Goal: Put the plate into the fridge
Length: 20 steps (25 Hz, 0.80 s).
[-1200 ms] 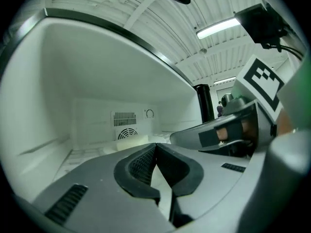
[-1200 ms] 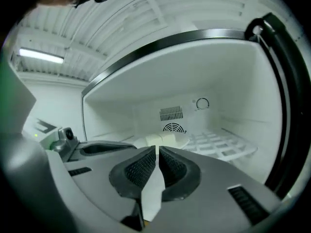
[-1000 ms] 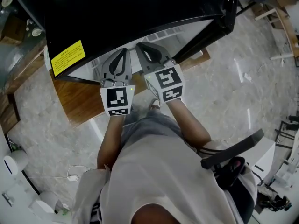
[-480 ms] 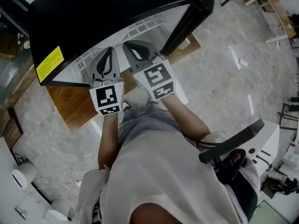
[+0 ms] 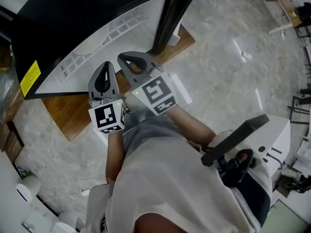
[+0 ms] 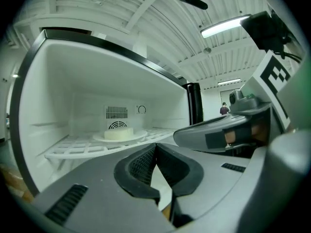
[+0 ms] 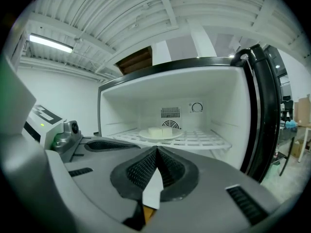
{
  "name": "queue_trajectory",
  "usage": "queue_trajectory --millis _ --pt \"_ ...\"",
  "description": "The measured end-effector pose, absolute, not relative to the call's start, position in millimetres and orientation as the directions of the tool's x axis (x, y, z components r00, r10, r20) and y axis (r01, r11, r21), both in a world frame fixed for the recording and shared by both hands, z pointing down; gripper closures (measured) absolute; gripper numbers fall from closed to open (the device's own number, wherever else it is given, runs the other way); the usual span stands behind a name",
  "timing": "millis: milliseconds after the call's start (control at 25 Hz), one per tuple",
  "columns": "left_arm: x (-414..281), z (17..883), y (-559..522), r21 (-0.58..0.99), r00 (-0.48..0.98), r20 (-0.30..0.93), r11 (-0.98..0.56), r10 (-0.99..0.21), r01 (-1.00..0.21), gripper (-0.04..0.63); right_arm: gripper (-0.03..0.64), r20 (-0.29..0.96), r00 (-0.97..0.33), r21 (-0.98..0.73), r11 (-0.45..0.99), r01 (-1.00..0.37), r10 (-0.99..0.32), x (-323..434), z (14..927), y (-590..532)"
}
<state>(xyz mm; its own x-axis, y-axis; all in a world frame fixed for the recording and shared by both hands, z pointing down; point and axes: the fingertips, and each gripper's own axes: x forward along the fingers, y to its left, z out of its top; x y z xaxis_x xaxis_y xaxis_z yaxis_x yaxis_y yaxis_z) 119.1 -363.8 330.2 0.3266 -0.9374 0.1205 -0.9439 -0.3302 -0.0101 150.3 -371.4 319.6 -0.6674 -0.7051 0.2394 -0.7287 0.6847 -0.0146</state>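
Plate sits mid-frame, centred on the wire shelf of the open fridge, safely clear of the door. Lower centre, left gripper and right gripper are both pinched together, empty. The placing looks done.

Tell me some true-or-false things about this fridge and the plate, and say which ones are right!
1. The plate sits on the shelf inside the fridge. True.
2. The fridge is closed. False: it stands open.
3. The left hand-held gripper holds the plate. False: its jaws are together, holding nothing.
4. The right hand-held gripper is shut. True.
5. The plate is empty. False: a white block lies on it.
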Motion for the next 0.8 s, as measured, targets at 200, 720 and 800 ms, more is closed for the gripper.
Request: queue_trajectory --millis 200,720,800 --pt "148 349 -337 -0.003 0.292 0.141 -0.296 -0.946 -0.955 0.578 0.6 0.243 -0.683 -0.029 0.699 -0.715 -0.689 185 337 -346" --pt "149 381 -289 0.024 0.244 0.201 -0.245 -0.949 -0.969 0.578 0.6 0.287 -0.707 0.181 0.761 -0.623 -0.647 194 376 -309" --pt "144 373 -269 0.027 0.279 0.202 -0.279 -0.939 -0.96 0.578 0.6 0.289 -0.709 0.211 0.766 -0.608 -0.643 182 370 -289"
